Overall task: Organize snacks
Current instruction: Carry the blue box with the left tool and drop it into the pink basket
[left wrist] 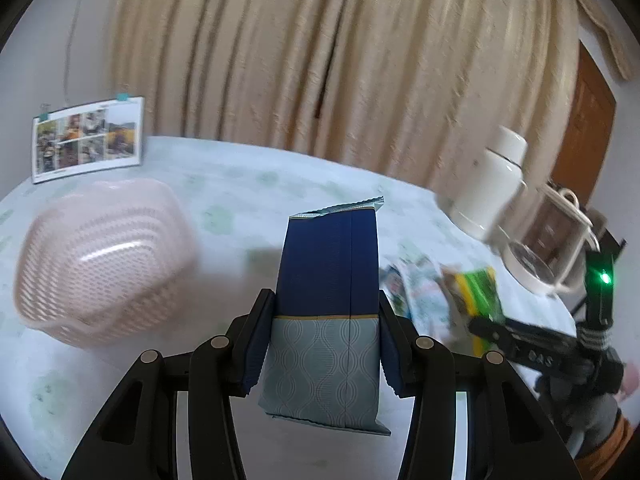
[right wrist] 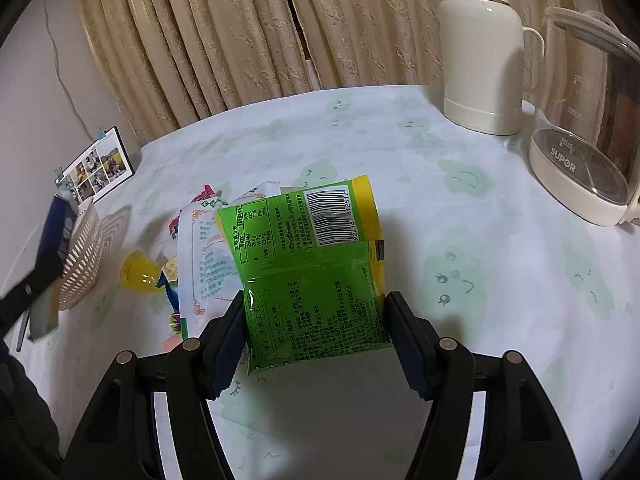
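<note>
My left gripper point(left wrist: 326, 300) is shut on a navy and grey snack packet point(left wrist: 328, 272), held upright above the table to the right of a pink woven basket point(left wrist: 96, 256). The basket has nothing visible inside. My right gripper point(right wrist: 314, 300) is shut on a green and yellow snack bag point(right wrist: 308, 256), lifted just over the tablecloth. Left of that bag lies a pile of loose snacks: a white printed packet point(right wrist: 204, 264), a pink-edged packet point(right wrist: 204, 194) and a yellow jelly cup point(right wrist: 138, 274). From the left wrist the right gripper point(left wrist: 486, 320) shows at right with the green bag point(left wrist: 478, 292).
A white thermos jug point(right wrist: 482, 52) and a glass electric kettle point(right wrist: 584, 152) stand at the back right of the round table point(right wrist: 400, 148). A clipped photo sheet point(left wrist: 88, 140) leans against the wall at the back left. Beige curtains hang behind.
</note>
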The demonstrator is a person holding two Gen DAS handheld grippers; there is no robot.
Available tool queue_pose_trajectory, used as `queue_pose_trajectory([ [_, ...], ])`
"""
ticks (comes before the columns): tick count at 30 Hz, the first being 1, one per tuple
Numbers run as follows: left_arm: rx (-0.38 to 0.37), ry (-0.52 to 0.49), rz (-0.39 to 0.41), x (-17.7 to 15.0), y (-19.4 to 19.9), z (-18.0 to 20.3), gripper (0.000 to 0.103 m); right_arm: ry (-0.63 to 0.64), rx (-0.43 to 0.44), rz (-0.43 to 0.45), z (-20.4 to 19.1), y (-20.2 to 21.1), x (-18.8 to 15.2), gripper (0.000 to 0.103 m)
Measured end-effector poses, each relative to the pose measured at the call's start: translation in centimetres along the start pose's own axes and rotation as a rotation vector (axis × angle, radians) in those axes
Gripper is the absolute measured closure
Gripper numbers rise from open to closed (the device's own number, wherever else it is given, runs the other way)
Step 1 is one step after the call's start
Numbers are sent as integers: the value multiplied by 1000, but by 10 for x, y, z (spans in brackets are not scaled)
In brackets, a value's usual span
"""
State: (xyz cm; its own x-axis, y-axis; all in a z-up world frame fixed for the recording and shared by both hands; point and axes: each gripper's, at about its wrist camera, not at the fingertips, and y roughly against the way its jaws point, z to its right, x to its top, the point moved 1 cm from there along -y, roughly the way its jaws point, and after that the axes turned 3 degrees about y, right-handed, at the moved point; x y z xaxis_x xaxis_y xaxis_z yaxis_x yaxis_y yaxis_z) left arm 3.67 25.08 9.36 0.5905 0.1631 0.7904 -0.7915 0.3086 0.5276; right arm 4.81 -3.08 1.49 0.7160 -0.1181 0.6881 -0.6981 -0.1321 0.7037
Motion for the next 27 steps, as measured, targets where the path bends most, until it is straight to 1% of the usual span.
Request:
queue_pose_trajectory([
  [6, 79, 57, 71, 18, 13, -34, 54, 6, 3, 1, 0, 0, -1, 39],
  [11, 160, 93, 127, 29, 21, -65, 54, 5, 2, 2, -1, 0, -1, 39],
  [15, 209, 123, 140, 33, 20, -86, 54, 6, 2, 2, -1, 1, -2, 39],
  [20, 255, 163, 133, 35, 14, -110, 54, 6, 3, 3, -1, 0, -2, 39],
  [22, 268, 177, 125, 35, 12, -118, 54, 5, 4, 3, -1, 1, -2, 39],
  [23, 271, 185, 122, 34, 11, -122, 52, 5, 4, 3, -2, 1, -2, 39],
  [25, 273, 199, 126, 32, 11, -126, 51, 5, 6, 4, -5, 2, -2, 39],
  [27, 277, 205, 131, 33, 13, -130, 48, 8, 9, 7, -10, 4, -2, 39],
])
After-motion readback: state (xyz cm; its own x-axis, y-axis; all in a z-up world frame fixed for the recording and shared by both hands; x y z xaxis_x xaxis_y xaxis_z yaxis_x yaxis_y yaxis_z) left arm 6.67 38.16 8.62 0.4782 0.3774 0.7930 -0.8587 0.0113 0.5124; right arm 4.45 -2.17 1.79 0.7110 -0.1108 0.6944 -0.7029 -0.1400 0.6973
